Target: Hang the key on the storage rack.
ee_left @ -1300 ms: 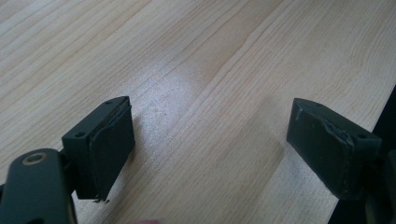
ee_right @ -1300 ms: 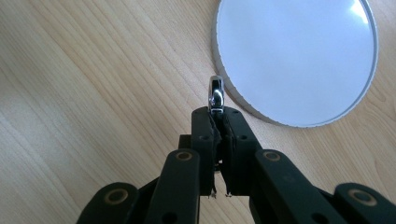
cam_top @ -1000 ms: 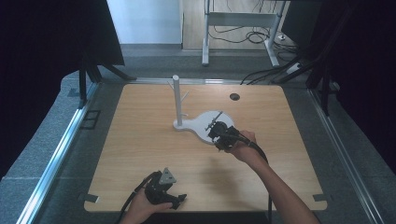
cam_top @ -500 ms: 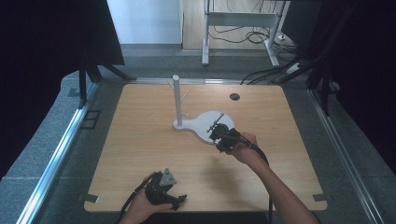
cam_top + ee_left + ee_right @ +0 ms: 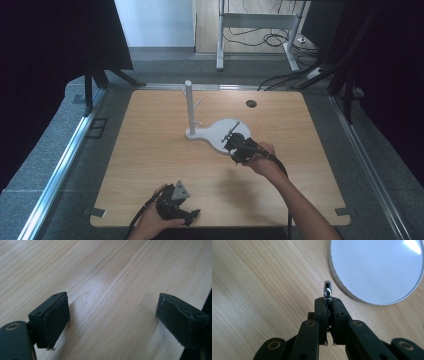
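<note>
**Small Metal Piece Pinched Beside the White Stand**

A shiny metal piece (image 5: pixel 327 291), small and rounded at its tip, sticks out from between the jaws of the right gripper (image 5: pixel 329 305), which are pressed together on it. What it is cannot be made out; only the polished end shows, and it may be a ring or a small hook. It is held above the wooden table (image 5: pixel 150 150), just beside the round white base (image 5: pixel 377 270) of a stand, near the rim but apart from it.

By its look the piece is hard, light and slick. Polished metal this thin could twist or slip between flat pads, so a firm, square pinch low on its body, as here, seems the safest hold. It looks unlikely to break, but if dropped it could bounce or roll away.

In the high view the white stand (image 5: pixel 227 134) carries an upright post (image 5: pixel 189 107) with short pegs, and the right gripper (image 5: pixel 235 145) hovers at the near edge of the base. The left gripper (image 5: pixel 112 317) has its jaws spread wide with nothing between them; it rests low at the near edge of the table (image 5: pixel 172 202).
</note>
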Available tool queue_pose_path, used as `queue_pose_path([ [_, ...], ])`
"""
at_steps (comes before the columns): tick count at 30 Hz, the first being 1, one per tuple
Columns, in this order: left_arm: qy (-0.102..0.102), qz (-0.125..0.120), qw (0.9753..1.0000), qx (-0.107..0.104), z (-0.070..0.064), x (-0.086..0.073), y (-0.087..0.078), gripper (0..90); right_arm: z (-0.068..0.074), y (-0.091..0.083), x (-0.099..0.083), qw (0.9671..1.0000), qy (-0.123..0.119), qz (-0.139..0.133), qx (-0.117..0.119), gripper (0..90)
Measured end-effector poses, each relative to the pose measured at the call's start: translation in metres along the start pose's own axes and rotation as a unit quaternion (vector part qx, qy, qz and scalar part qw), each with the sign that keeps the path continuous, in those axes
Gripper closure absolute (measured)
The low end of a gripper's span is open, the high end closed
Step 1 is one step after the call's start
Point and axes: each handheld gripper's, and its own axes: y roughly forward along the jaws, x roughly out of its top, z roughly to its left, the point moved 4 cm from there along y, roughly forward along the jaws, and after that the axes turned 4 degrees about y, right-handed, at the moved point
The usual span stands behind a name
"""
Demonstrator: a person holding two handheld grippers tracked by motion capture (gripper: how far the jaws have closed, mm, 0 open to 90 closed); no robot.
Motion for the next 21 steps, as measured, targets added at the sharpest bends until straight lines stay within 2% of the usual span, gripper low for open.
queue_pose_path([
  [13,0.002,0.000,1.0000,-0.002,0.000,0.000,0.000,11.4,0.002,0.007,0.002,1.0000,-0.006,0.006,-0.001,84.1],
  [21,0.005,-0.002,1.0000,0.002,-0.001,0.000,0.001,11.0,0.004,0.013,-0.002,0.9999,-0.007,0.011,-0.001,84.1],
])
